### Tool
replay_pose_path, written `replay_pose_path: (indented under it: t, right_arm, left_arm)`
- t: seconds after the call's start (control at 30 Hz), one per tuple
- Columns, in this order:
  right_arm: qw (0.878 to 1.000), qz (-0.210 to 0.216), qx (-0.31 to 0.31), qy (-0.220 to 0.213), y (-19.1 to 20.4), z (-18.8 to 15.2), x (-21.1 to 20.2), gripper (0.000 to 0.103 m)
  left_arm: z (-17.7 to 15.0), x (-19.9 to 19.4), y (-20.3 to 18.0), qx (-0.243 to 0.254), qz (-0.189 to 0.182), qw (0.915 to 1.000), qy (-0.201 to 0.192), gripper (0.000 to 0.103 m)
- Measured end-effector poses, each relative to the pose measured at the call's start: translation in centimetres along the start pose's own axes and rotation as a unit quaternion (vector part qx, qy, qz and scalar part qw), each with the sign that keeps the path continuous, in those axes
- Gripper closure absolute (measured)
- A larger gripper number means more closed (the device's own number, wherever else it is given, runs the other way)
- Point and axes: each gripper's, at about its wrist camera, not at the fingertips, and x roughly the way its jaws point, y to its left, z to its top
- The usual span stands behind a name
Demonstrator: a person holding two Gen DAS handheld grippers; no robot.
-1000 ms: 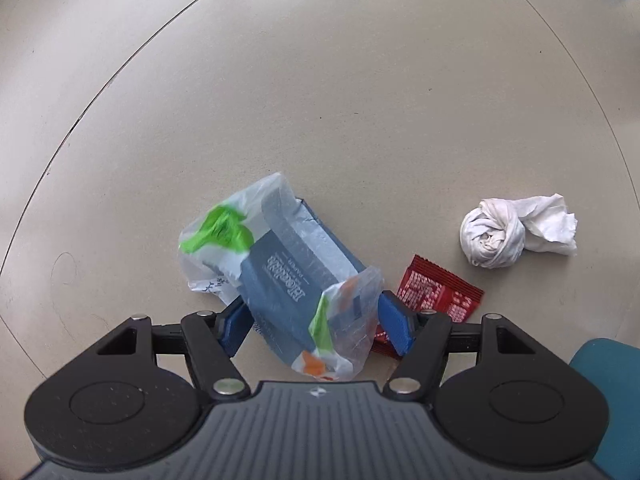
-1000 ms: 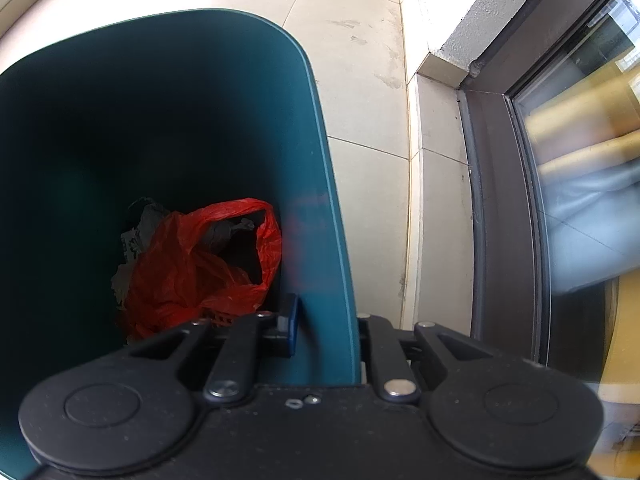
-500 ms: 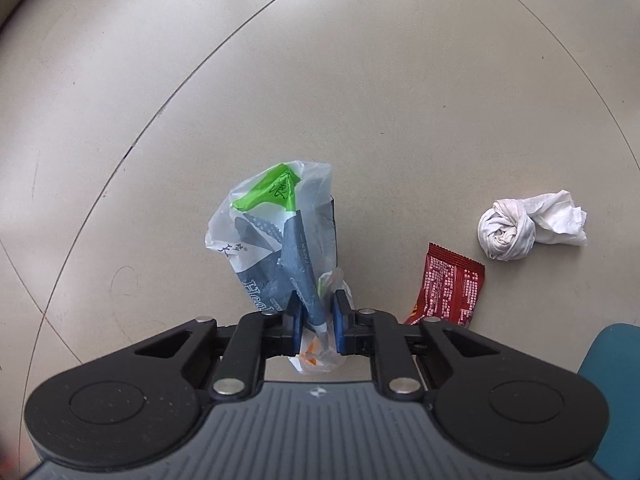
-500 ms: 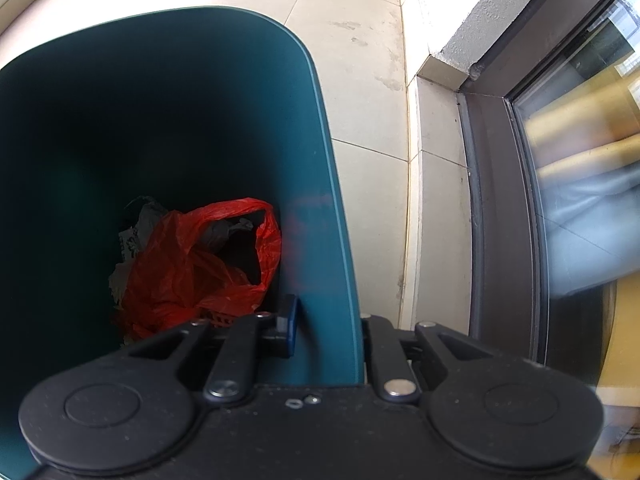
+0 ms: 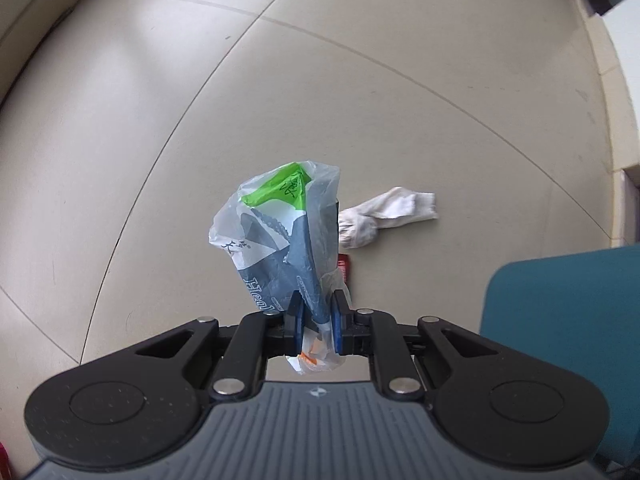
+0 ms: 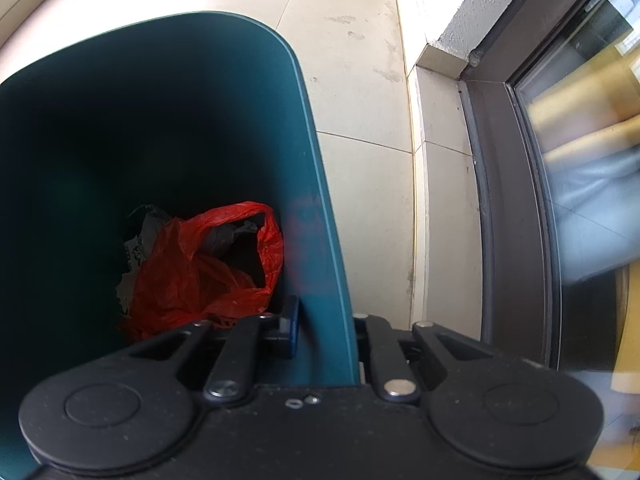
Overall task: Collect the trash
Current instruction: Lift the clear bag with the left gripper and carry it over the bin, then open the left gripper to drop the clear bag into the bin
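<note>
Left gripper (image 5: 316, 322) is clamped on the plastic-wrapped packet (image 5: 286, 240), long axis running ahead of its fingers. Teal bin (image 5: 568, 320) lies right of them; its wall (image 6: 320, 240) is pinched by the right gripper (image 6: 326, 330).

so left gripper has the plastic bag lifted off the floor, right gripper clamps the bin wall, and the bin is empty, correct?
Not empty. The right wrist view shows a red bag lying in the bin. The rest holds: left gripper holds the plastic bag off the floor, right gripper clamps the bin wall.
</note>
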Motion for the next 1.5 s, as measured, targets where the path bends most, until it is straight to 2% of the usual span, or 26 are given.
replay_pose_path:
  t: [0.17,0.33,0.53,0.67,0.77,0.9,1.1,1.2,1.3,1.37,1.5]
  right_arm:
    - [1.000,0.007,0.004,0.000,-0.6,0.1,0.1,0.091]
    - [1.000,0.013,0.010,-0.002,-1.1,0.0,0.4,0.092]
    - [1.000,0.024,0.019,-0.001,-1.9,0.0,0.4,0.093]
    - [0.999,0.027,0.026,0.000,-2.1,0.2,0.4,0.093]
    - [0.999,0.030,0.025,-0.001,-2.2,0.0,0.4,0.093]
    - [0.999,0.036,0.028,-0.002,-2.8,0.1,0.4,0.094]
    - [0.999,0.044,0.030,-0.003,-3.0,-0.1,0.5,0.095]
    - [0.998,0.046,0.030,-0.004,-3.1,-0.1,0.4,0.095]
    - [0.998,0.049,0.032,-0.002,-3.3,0.0,0.4,0.096]
    - [0.998,0.050,0.031,-0.002,-3.4,0.0,0.4,0.096]
    - [0.998,0.051,0.028,-0.002,-3.3,0.0,0.4,0.096]
  left_arm:
    - [-0.2,-5.2,-6.3,0.078,-0.047,0.9954,-0.027,0.090]
    - [-0.9,-10.0,-12.5,0.154,-0.096,0.9821,-0.049,0.090]
    - [-2.3,-12.0,-19.5,0.217,-0.128,0.9658,-0.061,0.090]
    - [-3.7,-10.6,-24.0,0.268,-0.136,0.9527,-0.046,0.090]
    - [-4.6,-8.5,-27.1,0.300,-0.141,0.9434,-0.013,0.090]
    - [-6.0,-4.2,-31.1,0.332,-0.106,0.9370,0.018,0.090]
    - [-7.7,0.2,-34.3,0.365,-0.069,0.9274,0.045,0.090]
    - [-8.0,2.5,-35.2,0.365,-0.064,0.9250,0.084,0.090]
    - [-8.3,4.7,-35.9,0.372,-0.031,0.9219,0.103,0.090]
    - [-8.2,5.8,-36.2,0.366,-0.015,0.9239,0.111,0.090]
    - [-8.3,7.8,-36.8,0.355,-0.021,0.9235,0.144,0.090]
